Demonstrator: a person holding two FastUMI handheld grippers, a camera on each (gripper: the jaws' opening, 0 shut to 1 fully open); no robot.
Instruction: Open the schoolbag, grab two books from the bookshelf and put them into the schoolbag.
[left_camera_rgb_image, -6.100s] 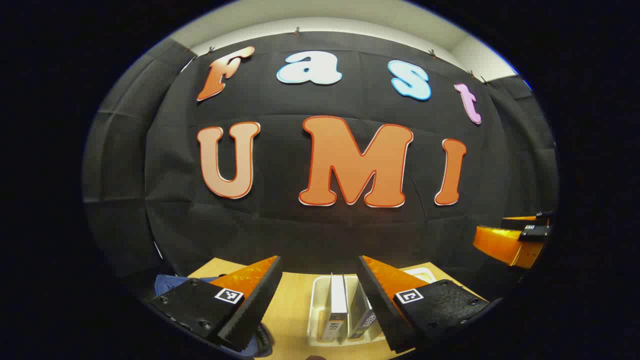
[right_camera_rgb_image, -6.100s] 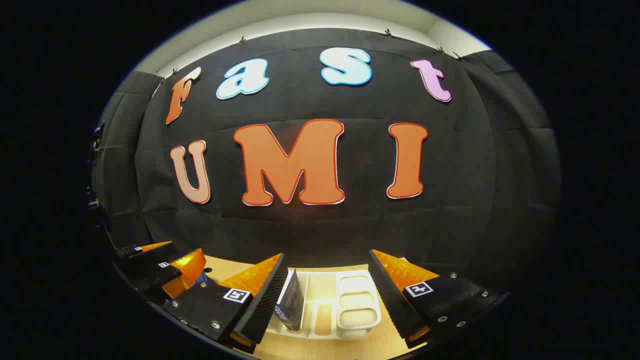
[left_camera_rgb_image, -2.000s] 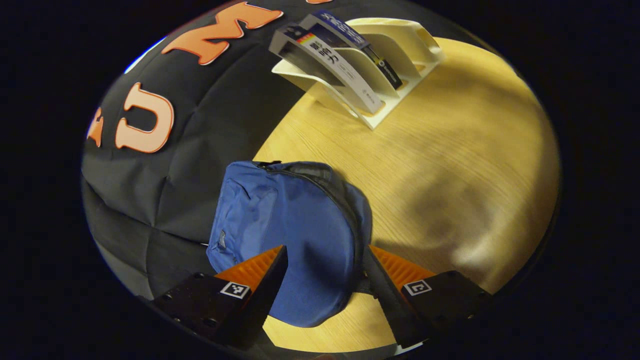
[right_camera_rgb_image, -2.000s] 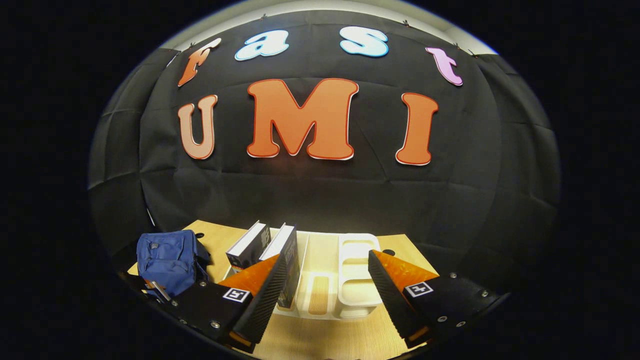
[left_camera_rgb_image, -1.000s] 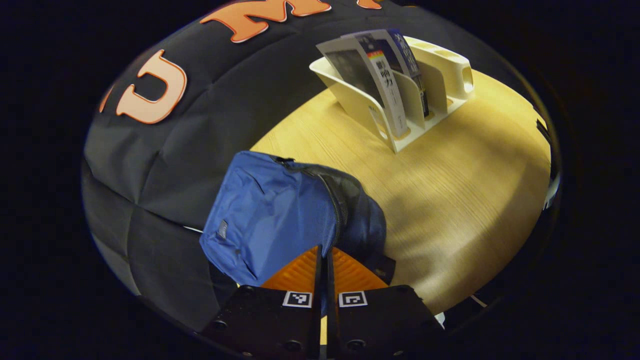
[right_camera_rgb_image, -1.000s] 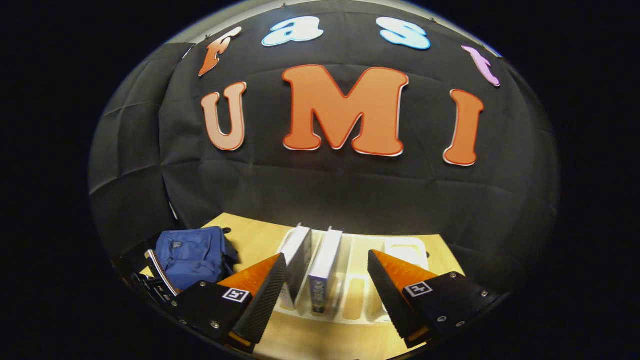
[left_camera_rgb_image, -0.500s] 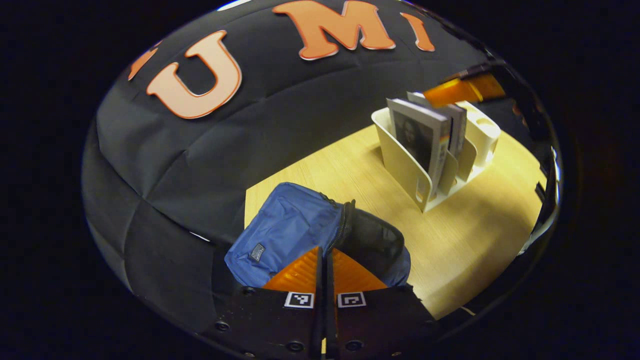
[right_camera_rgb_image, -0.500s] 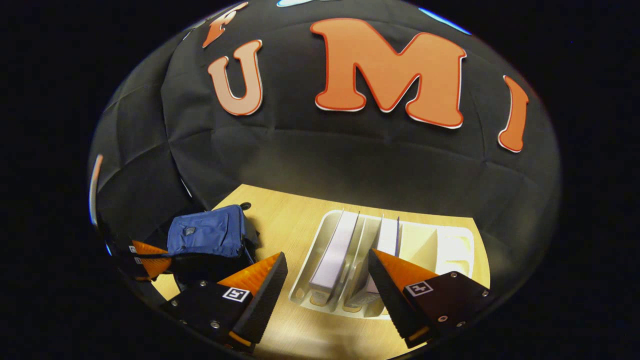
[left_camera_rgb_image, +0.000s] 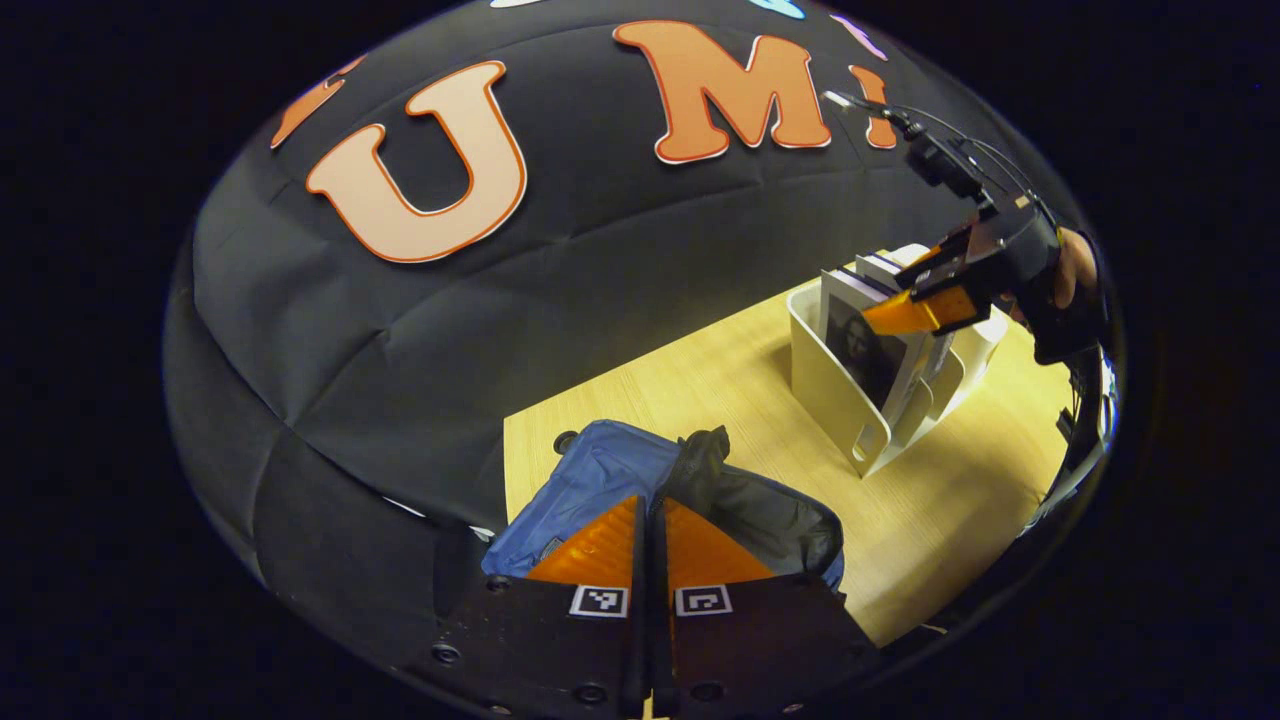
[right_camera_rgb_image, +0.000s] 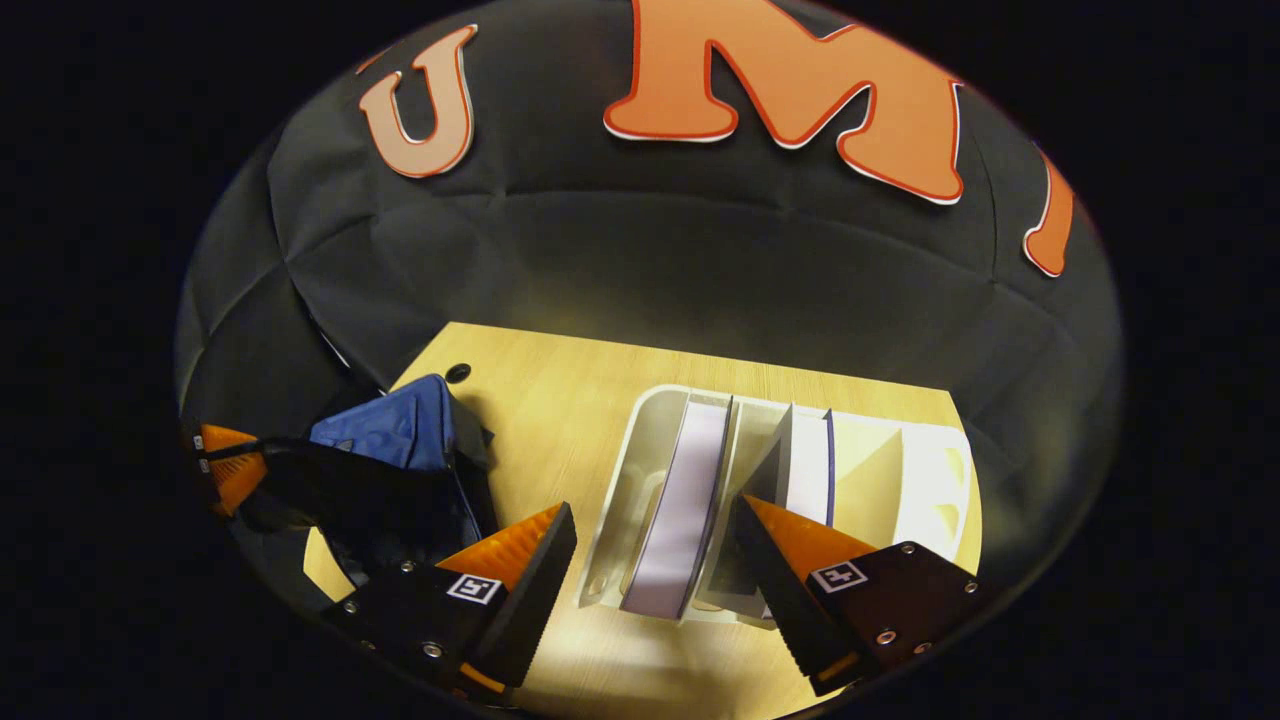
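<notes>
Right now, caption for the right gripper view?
Open right claw poised above two books in the white bookshelf; blue schoolbag at left.

Blue schoolbag (left_camera_rgb_image: 610, 470) gapes open; two books (right_camera_rgb_image: 680, 500) upright in white bookshelf (right_camera_rgb_image: 930, 480).

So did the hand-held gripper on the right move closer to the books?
Yes. The right hand-held gripper came forward and down over the white bookshelf, now straddling a book.

Schoolbag (left_camera_rgb_image: 600, 475) blue outside, black lining at its opening, 6 o'clock in left gripper view. Bookshelf (right_camera_rgb_image: 925, 490) cream-white, 5 o'clock in right gripper view. Near book (right_camera_rgb_image: 680, 510) pale lavender-white page edge; second book (right_camera_rgb_image: 805, 465) white with dark blue edge. Table (right_camera_rgb_image: 560, 400) light wood grain. Booth wall (left_camera_rgb_image: 330, 330) black.
</notes>
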